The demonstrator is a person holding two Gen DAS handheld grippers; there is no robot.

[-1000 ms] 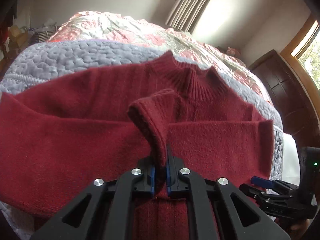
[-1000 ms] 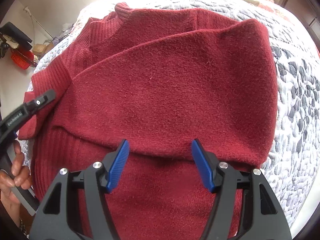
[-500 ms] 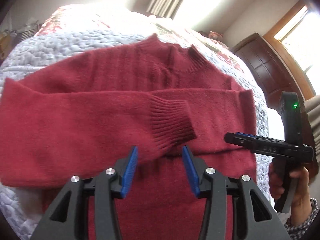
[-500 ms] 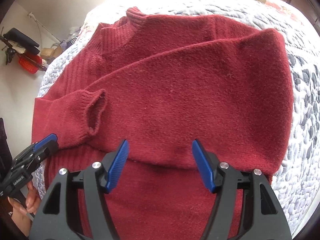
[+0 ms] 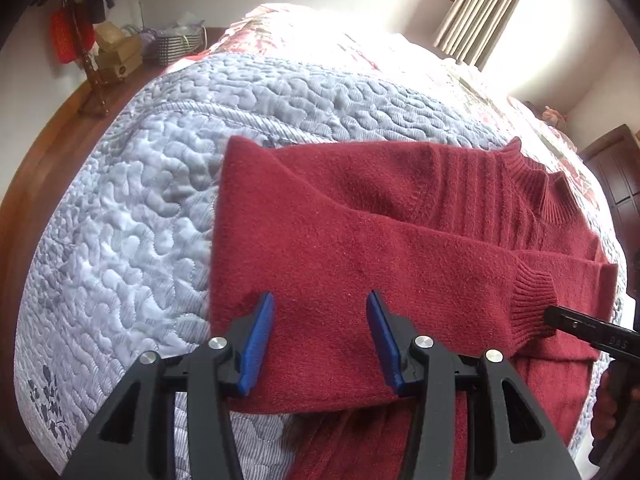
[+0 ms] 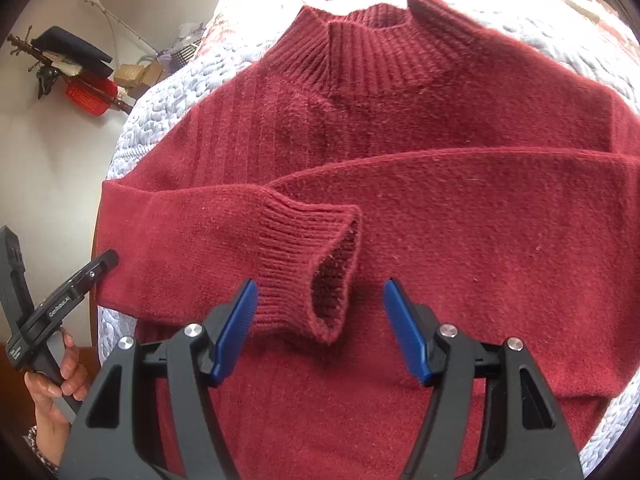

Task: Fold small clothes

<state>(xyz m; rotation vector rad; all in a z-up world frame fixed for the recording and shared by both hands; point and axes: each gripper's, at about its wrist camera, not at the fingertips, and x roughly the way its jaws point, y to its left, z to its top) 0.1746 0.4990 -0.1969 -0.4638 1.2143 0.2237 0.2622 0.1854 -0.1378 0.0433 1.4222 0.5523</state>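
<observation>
A dark red knit sweater lies flat on the bed with both sleeves folded across its chest. The upper sleeve's ribbed cuff rests loose in the middle, its opening facing right. My left gripper is open, its blue pads hovering over the folded sleeve near the sweater's left edge. My right gripper is open too, just in front of the cuff, nothing between its fingers. The ribbed collar is at the far side. The right gripper's tip touches the cuff in the left wrist view.
A grey-blue quilted bedspread covers the bed, with a floral part further back. Wooden floor, boxes and a basket lie to the left. A curtain and dark cabinet stand behind. A hand holds the left gripper.
The left gripper let go of the cuff, opened, and moved left to the sweater's folded edge. The sleeve now lies across the chest. The right gripper came in close to the cuff.
</observation>
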